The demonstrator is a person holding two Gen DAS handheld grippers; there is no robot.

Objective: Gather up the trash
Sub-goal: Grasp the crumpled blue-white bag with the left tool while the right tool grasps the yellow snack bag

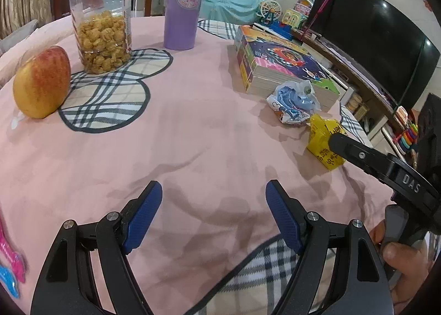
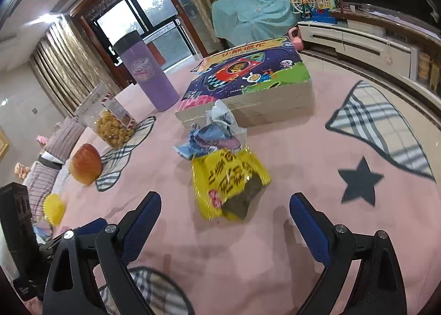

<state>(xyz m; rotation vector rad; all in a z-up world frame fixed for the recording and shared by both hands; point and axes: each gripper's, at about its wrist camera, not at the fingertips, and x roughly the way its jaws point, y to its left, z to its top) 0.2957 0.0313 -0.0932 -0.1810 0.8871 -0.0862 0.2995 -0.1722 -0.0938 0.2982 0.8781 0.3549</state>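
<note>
Here, a pink-clothed table (image 2: 275, 232) carries two pieces of trash: a crumpled yellow wrapper (image 2: 230, 181) and, touching it, a crumpled blue wrapper (image 2: 209, 136) against a stack of picture books (image 2: 248, 86) near the table's far edge. The right gripper (image 2: 225, 221) hovers just before the yellow wrapper, jaws wide and empty. The left gripper (image 1: 213, 215), jaws also wide, holds nothing over bare cloth. The approach seems under way; next, the right jaws likely must straddle the yellow wrapper and pinch.
</note>
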